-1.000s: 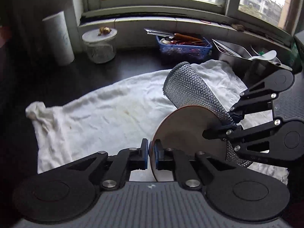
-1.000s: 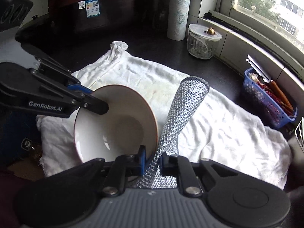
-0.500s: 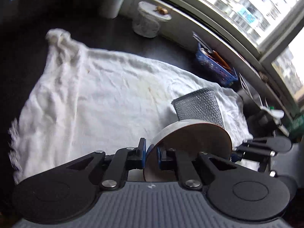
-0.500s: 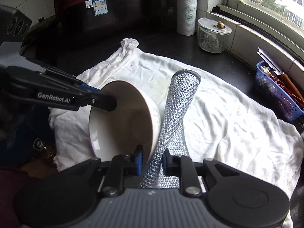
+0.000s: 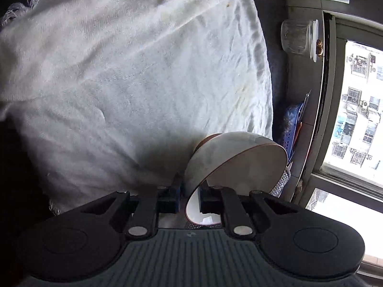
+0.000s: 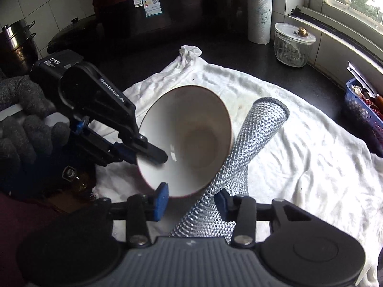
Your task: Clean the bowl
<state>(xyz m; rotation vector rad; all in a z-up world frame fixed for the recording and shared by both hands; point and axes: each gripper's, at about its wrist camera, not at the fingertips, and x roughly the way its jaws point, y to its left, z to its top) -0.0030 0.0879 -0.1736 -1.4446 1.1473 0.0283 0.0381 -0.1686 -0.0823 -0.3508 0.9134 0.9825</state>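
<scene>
A white bowl with a brown rim hangs tilted over the white cloth, its opening facing the right wrist camera. My left gripper, held by a gloved hand, is shut on the bowl's rim. In the left wrist view the gripper pinches the rim, and the bowl shows its outer side. A silver mesh scrubbing cloth stands between the jaws of my right gripper and leans on the bowl's edge. Those jaws are opening. The left pad stands clear of the mesh.
At the back stand a paper towel roll and a lidded glass jar below the window sill. A blue basket sits at the right. Steel pots are at the far left. A small bottle stands by the cloth's near-left edge.
The left gripper has rolled and dropped lower with the bowl, turning its opening more toward the right camera. The right jaws, earlier shut on the mesh cloth, have spread apart.
</scene>
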